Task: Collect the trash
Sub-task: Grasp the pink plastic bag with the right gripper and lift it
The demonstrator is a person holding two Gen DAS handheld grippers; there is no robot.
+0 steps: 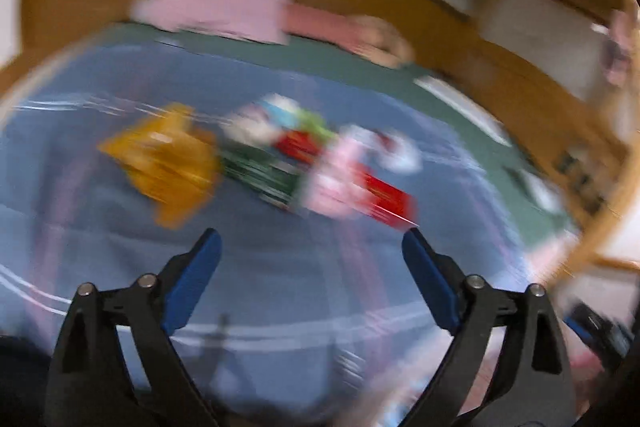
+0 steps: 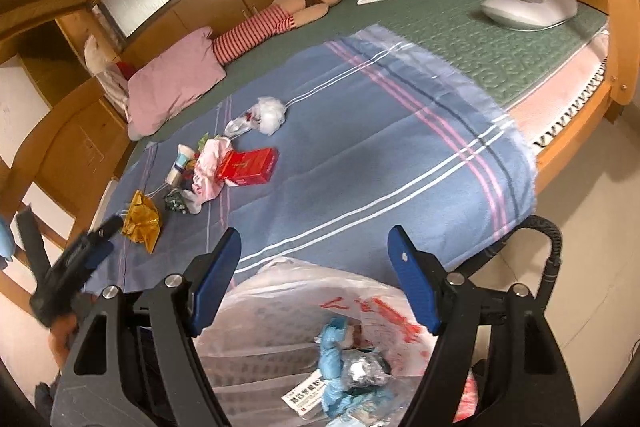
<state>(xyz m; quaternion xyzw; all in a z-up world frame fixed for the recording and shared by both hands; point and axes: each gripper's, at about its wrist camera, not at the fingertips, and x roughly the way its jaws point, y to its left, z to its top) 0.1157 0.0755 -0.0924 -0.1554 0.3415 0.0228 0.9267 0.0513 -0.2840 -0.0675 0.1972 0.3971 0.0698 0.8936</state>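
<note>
Trash collection, partly done.
Both grippers, left (image 1: pixel 311 243) and right (image 2: pixel 314 243), are spread wide, nothing held. Some litter is bagged in the near plastic bag (image 2: pixel 280 307); gold wrapper (image 2: pixel 141 222), red box (image 2: pixel 250 167), white wad (image 2: pixel 272 114) remain on the far-left blanket (image 2: pixel 360 167).

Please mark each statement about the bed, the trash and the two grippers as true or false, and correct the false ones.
1. The left gripper holds the gold wrapper. False: it is open and empty.
2. The red box lies on the blue blanket. True.
3. The plastic bag below the right gripper is empty. False: it holds trash already.
4. The right gripper is open. True.
5. The pink pillow lies on the floor. False: it is on the bed.
</note>
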